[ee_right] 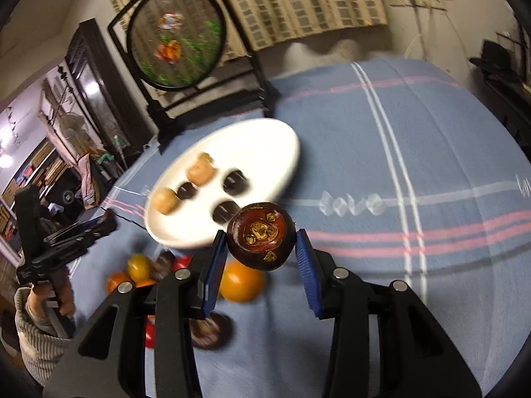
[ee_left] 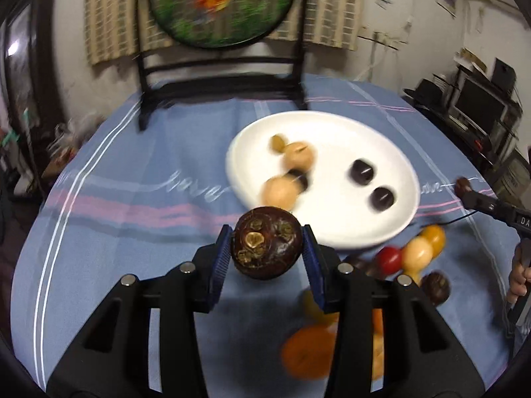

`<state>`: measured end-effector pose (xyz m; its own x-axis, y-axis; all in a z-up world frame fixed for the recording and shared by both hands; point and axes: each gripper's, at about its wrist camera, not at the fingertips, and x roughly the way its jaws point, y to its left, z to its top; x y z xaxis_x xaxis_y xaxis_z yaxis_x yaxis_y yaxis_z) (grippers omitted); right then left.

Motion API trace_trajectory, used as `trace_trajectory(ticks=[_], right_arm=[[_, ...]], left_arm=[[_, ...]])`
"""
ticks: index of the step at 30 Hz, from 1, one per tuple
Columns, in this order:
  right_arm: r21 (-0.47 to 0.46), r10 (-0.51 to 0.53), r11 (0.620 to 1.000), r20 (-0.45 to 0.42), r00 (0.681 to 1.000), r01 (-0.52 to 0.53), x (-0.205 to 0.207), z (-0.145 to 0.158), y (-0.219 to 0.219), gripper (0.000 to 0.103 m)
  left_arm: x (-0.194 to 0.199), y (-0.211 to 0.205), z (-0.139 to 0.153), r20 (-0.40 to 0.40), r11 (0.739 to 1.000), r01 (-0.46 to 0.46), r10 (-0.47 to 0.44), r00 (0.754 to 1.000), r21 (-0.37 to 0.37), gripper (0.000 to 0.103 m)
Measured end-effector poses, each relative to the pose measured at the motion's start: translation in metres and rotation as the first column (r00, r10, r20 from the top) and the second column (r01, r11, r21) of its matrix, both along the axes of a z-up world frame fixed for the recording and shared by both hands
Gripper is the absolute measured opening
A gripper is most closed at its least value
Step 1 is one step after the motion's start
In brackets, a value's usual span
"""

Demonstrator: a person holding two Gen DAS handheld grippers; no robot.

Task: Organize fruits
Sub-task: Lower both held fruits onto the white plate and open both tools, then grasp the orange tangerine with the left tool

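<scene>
My left gripper (ee_left: pixel 267 232) is shut on a dark brown mangosteen (ee_left: pixel 265 248) and holds it above the blue cloth, just short of the white plate (ee_left: pixel 332 132). Several tan fruits (ee_left: pixel 298 157) and dark fruits (ee_left: pixel 361 172) lie on that plate. My right gripper (ee_right: pixel 261 235) is shut on a second mangosteen (ee_right: pixel 262 242) at the near rim of the plate (ee_right: pixel 259 146). Seen from the left wrist, the right gripper (ee_left: pixel 464 192) comes in at the far right. In the right wrist view, the left gripper (ee_right: pixel 108 224) is at the left, held by a hand.
Loose fruits lie on the cloth in front of the plate: an orange (ee_right: pixel 242 282), a yellow one (ee_right: pixel 139 267), a red one (ee_left: pixel 390 258) and a dark one (ee_left: pixel 434 287). A round painted screen (ee_left: pixel 222 6) on a black stand sits behind the plate.
</scene>
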<state>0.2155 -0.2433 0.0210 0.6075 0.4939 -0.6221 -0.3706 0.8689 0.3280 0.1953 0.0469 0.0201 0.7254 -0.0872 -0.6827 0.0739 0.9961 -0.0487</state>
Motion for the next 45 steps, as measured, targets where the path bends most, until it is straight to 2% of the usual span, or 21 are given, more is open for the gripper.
trace_trajectory(ticks=[5,12,13,14,16,18,22,25,29,32,34,40,45], right_arm=[[-0.041,0.039,0.998,0.031,0.999,-0.038,0.030,0.015,0.038,0.043],[-0.119,0.010,0.993,0.030,0.999,-0.006,0.073,-0.005,0.060,0.043],[-0.117,0.005,0.993,0.024,1.000,-0.003,0.077,-0.008,0.059,0.048],[-0.118,0.007,0.993,0.014,1.000,-0.005,0.080,-0.010,0.059,0.070],[-0.119,-0.019,0.993,0.037,0.999,0.023,0.080,-0.006,0.055,0.087],[-0.094,-0.018,0.995,0.084,0.996,0.026,0.076,0.001,0.052,0.087],[-0.053,-0.016,0.998,0.090,0.996,0.021,0.066,0.011,0.045,0.087],[-0.034,-0.020,0.999,0.075,0.997,0.023,0.060,0.013,0.040,0.088],[0.002,-0.053,0.999,0.060,0.997,0.053,0.037,0.010,0.022,0.096],[0.053,-0.080,0.996,0.045,0.996,0.078,0.018,0.006,0.005,0.097],[0.092,-0.105,0.990,0.014,0.994,0.103,0.004,0.000,-0.009,0.101],[0.162,-0.148,0.974,-0.058,0.987,0.156,-0.021,-0.009,-0.038,0.101],[0.191,-0.163,0.965,-0.094,0.982,0.178,-0.022,-0.013,-0.047,0.102]], left_arm=[[0.031,-0.046,-0.003,-0.020,0.996,0.088,-0.088,0.996,0.025,0.043],[0.061,-0.059,-0.024,-0.069,0.993,0.111,-0.109,0.992,0.034,0.045],[0.062,-0.057,-0.027,-0.077,0.994,0.111,-0.108,0.991,0.027,0.055],[0.062,-0.056,-0.028,-0.079,0.994,0.109,-0.107,0.991,0.020,0.064],[0.063,-0.052,-0.027,-0.076,0.994,0.106,-0.106,0.991,-0.005,0.067],[0.059,-0.048,-0.023,-0.062,0.995,0.099,-0.100,0.993,-0.011,0.069],[0.052,-0.043,-0.018,-0.038,0.996,0.088,-0.088,0.995,-0.001,0.073],[0.043,-0.035,-0.014,-0.021,0.998,0.070,-0.070,0.997,0.004,0.076],[0.018,-0.017,-0.014,0.000,0.999,0.034,-0.034,0.999,-0.011,0.085],[-0.004,-0.001,-0.018,0.017,1.000,-0.014,0.014,1.000,-0.014,0.089],[-0.019,0.010,-0.020,0.020,0.999,-0.045,0.045,0.999,-0.017,0.091],[-0.061,0.032,-0.035,-0.001,0.996,-0.090,0.090,0.996,-0.019,0.096],[-0.072,0.042,-0.032,0.012,0.991,-0.045,0.047,0.999,-0.128,0.097]])
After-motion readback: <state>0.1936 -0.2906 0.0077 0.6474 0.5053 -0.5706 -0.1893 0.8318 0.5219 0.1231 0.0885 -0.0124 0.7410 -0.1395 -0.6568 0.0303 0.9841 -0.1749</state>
